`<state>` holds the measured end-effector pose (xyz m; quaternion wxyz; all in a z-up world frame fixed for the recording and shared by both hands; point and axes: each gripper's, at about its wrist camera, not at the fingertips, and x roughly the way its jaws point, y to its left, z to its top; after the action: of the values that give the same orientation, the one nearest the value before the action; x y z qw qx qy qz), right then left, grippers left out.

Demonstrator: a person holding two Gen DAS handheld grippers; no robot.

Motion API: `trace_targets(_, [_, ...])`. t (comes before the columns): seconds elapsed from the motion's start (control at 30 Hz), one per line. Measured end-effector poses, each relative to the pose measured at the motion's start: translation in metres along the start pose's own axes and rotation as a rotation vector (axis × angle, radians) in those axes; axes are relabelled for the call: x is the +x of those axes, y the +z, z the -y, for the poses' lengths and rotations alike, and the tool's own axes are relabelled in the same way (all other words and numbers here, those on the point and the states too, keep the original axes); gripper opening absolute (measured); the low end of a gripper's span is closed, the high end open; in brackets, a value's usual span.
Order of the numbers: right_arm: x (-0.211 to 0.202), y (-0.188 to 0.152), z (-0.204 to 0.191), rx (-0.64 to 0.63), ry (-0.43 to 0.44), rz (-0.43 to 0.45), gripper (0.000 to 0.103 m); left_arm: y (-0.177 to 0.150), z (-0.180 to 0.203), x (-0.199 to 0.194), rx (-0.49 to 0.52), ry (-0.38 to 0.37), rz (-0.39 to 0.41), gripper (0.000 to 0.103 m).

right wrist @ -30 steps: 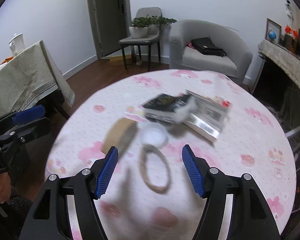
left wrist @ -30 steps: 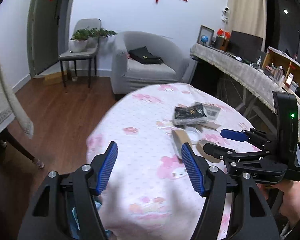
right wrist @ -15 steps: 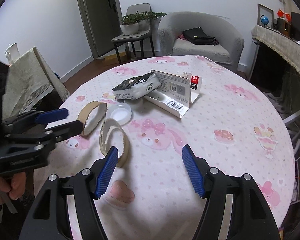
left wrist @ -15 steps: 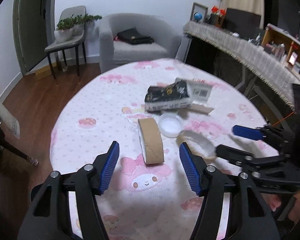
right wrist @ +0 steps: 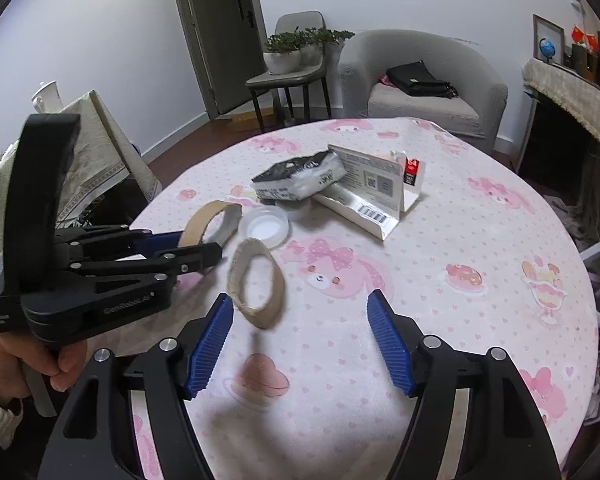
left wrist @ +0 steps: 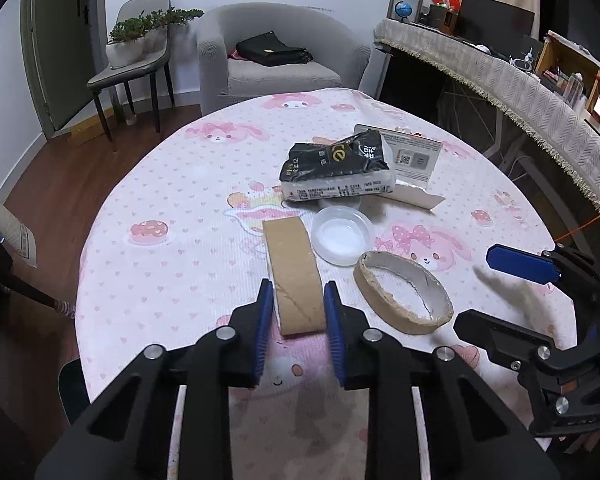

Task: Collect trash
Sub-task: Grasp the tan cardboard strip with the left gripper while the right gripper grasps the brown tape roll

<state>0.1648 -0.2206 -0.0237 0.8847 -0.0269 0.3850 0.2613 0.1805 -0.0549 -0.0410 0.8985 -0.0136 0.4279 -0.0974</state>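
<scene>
Left view shows left gripper (left wrist: 296, 306) pinching a cardboard ring (left wrist: 292, 264); right view shows right gripper (right wrist: 300, 336) opening, nothing between.

Two close wrist fisheyes angled down, sharing round table (left wrist: 148, 264)

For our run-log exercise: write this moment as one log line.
left gripper: shut on cardboard ring | right gripper: open, empty | second ring, lid: on table
</scene>
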Motion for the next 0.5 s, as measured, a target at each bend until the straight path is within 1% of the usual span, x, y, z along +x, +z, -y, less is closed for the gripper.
trace_targets(0.17, [0.006,0.001,-0.007,-0.019,-0.004,-0.023,0.072,0.000,-0.005,-0.004,-0.024,-0.015,0.007,0.025])
trace_targets(0.43, [0.022,0.004,-0.023,-0.062,-0.024,-0.073,0.072,-0.001,-0.015,-0.012,-0.044,-0.009,0.027,0.025])
trace_targets(0.5, [0.028,0.006,-0.027,-0.072,-0.032,-0.085,0.068,-0.001,-0.018,-0.016,-0.050,-0.016,0.032,0.025])
